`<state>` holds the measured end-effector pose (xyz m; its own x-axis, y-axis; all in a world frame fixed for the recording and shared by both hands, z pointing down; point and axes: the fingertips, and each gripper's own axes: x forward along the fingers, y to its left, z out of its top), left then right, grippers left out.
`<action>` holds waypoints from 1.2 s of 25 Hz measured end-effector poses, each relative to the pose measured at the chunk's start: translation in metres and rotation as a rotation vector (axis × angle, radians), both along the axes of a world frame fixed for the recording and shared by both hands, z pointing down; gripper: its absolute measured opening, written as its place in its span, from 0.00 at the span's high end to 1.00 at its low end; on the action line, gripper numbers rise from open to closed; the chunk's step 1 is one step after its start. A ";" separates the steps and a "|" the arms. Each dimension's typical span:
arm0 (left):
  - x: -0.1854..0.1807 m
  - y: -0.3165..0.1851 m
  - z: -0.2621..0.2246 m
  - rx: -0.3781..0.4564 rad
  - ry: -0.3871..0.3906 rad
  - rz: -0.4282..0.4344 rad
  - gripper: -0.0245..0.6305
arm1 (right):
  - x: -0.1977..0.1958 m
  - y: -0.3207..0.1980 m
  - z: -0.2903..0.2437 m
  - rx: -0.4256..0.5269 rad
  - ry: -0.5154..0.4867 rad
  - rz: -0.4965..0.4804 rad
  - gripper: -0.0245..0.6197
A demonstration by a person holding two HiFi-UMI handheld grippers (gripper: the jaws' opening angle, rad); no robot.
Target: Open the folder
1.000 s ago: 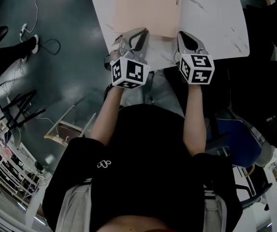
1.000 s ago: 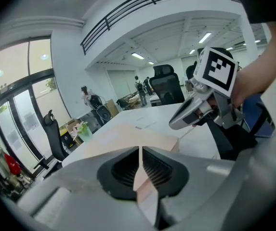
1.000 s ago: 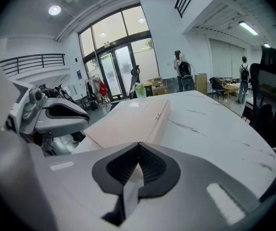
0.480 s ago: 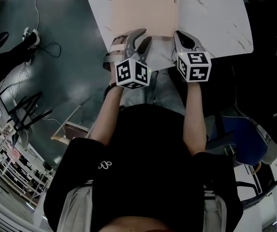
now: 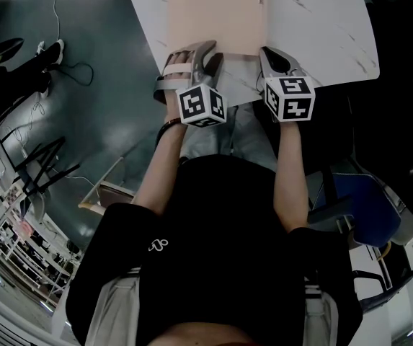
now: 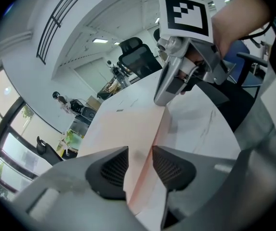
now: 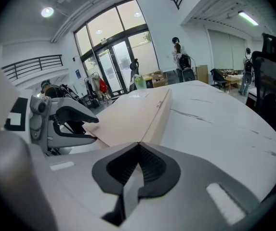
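On the white table [image 5: 321, 27], folder [image 5: 217, 13] lies near the front edge. Left gripper [image 6: 140, 163] jaws spread, just been opening, folder edge between pads, not pressed. Right gripper [image 7: 138, 158] pinches folder's near right corner.

My head view is dim; only the worktop [image 5: 321, 20] shines pale. My gripper views are bright from ceiling lamps [image 7: 46, 12] and curved at the edges, with my near fingers [image 6: 111, 170] blurred.

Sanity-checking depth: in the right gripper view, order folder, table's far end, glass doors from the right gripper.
1. folder, pinched by the right gripper.
2. table's far end, straight ahead.
3. glass doors, beyond, upper left.
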<state>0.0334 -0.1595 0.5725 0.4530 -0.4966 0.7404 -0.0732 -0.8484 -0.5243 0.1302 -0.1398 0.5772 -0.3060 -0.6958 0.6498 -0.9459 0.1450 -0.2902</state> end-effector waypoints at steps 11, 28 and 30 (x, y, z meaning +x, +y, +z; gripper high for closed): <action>0.001 0.000 -0.003 0.068 -0.040 0.015 0.80 | 0.000 0.000 0.000 0.009 -0.006 0.000 0.96; 0.000 -0.001 -0.021 0.193 -0.015 -0.033 0.92 | 0.001 0.000 0.003 0.005 0.020 -0.019 0.96; -0.001 -0.001 -0.025 0.191 0.012 -0.050 0.92 | 0.001 0.000 0.003 0.002 0.023 -0.021 0.96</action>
